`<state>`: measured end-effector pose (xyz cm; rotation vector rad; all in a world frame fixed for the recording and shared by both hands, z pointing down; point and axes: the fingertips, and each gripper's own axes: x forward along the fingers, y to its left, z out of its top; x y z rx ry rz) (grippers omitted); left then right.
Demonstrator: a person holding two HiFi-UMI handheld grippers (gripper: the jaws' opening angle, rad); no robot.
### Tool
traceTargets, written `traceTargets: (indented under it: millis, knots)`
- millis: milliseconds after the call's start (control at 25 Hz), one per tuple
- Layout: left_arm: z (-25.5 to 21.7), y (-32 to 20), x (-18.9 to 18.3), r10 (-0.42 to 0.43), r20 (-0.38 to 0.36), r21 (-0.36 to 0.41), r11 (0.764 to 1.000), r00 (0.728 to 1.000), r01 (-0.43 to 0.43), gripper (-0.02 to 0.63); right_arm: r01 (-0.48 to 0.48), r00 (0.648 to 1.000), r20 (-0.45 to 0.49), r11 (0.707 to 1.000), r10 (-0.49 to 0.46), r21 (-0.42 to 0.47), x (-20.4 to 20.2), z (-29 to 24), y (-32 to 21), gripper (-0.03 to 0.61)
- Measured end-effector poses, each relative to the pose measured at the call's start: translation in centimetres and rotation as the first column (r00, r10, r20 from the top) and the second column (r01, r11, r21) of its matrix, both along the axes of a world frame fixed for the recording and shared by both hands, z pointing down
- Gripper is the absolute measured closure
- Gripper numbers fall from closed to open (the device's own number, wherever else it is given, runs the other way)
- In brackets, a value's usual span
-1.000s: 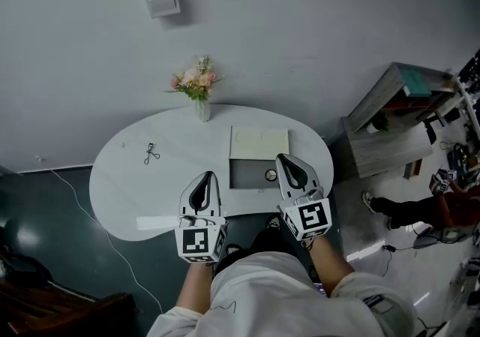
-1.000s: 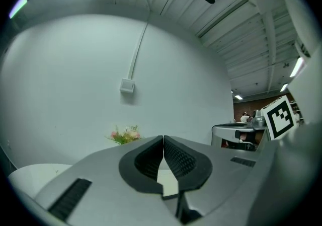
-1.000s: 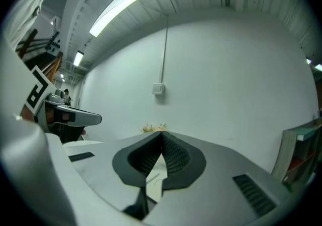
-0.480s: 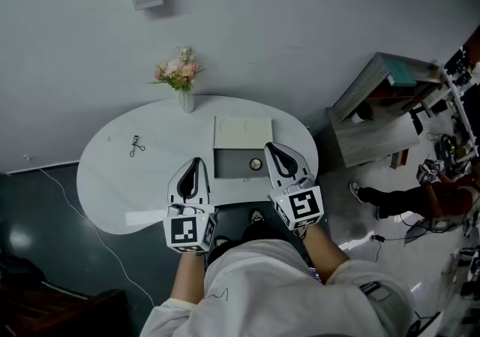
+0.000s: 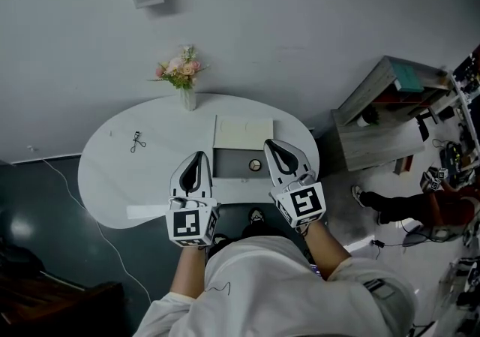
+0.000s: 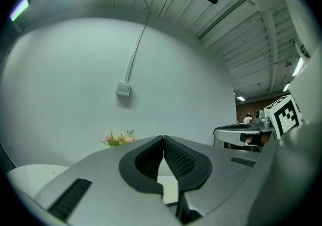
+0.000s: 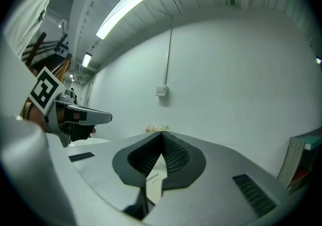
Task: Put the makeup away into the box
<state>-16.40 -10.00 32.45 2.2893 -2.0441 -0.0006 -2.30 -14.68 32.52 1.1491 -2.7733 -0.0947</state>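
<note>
White and glossy, the rounded counter (image 5: pixel 105 178) carries a shallow rectangular box (image 5: pixel 229 163), grey inside, with its cream lid (image 5: pixel 241 131) lying flat behind it. A small round makeup case (image 5: pixel 255 166) sits at the box's right end, just beside my right tongs (image 5: pixel 270 146). A thin metal eyelash curler (image 5: pixel 136 142) lies near the counter's left edge, well apart from my left tongs (image 5: pixel 198 157). Both tongs are pressed together, ribbed dark pads meeting, nothing pinched.

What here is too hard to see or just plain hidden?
- Head view: the round item in the box is too small to identify.
- Head view: the metal tool on the table is too small to name.
- Gripper views: the left tongs and right tongs block most of the table.
</note>
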Motion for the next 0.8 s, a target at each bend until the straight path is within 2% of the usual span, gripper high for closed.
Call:
traceTargets:
  millis: [400, 800]
  knots:
    - [-0.3, -1.3, 0.7, 0.014, 0.002, -0.002, 1.0, 1.0, -0.014, 0.594, -0.001, 1.0, -0.01, 1.0, 0.001, 0.006, 0.6, -0.1, -1.0, 0.58]
    - [0.4, -1.8, 0.7, 0.014, 0.009, -0.01, 1.0, 1.0, -0.014, 0.594, 0.036, 0.999, -0.001, 0.999, -0.036, 0.01, 0.5, 0.4, -1.3, 0.58]
